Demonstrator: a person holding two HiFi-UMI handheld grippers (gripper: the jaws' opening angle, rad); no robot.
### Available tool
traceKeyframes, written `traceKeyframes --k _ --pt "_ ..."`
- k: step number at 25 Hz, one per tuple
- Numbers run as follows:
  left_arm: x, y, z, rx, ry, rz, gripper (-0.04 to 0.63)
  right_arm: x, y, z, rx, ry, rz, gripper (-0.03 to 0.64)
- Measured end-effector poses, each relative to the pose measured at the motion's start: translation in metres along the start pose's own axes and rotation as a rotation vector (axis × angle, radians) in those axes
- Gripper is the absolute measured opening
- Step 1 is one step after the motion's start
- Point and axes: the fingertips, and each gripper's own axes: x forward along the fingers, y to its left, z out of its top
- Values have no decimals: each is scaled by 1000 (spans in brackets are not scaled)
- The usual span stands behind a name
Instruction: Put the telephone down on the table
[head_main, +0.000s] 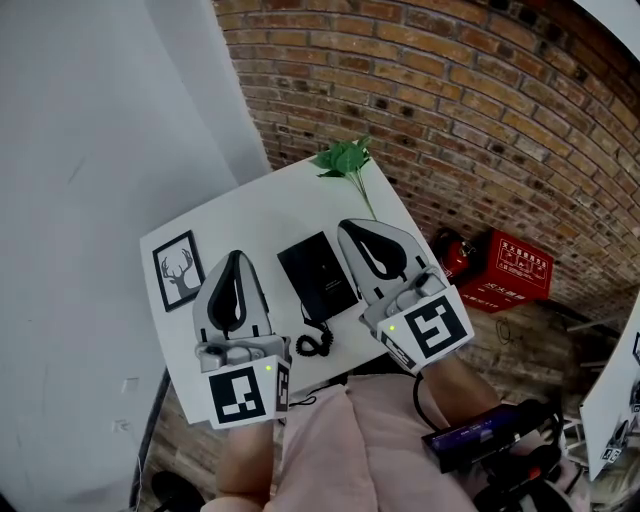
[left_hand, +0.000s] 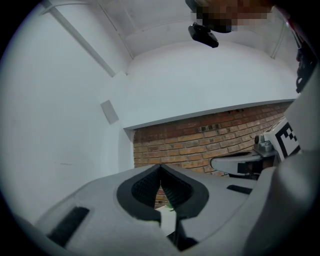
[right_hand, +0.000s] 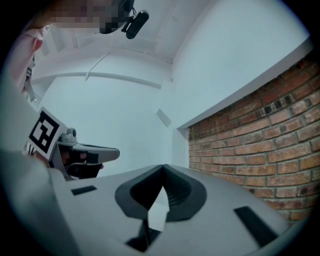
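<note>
Black telephone (head_main: 318, 275) lies flat at the middle of the white table (head_main: 260, 215), its coiled cord (head_main: 314, 343) curled at the near end. Whether a handset rests on it is hard to make out, and the right tongs (head_main: 347, 225) cover part of its right edge. The table's near edge is hidden behind both tongs and the person's clothing (head_main: 330, 440). Bare tabletop shows to the telephone's left, up to a framed deer picture (head_main: 180, 270). A green sprig (head_main: 345, 158) overhangs the far corner by the brick wall (head_main: 450, 110). The left tongs (head_main: 237, 254) and right tongs flank the telephone, pointing away from the person, both closed tight on nothing.
</note>
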Motion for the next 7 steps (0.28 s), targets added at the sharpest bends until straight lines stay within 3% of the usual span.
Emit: traceKeyframes --k 7 --pt "1 -6 -1 16 -1 -8 0 -2 -3 -1 -8 3 -8 5"
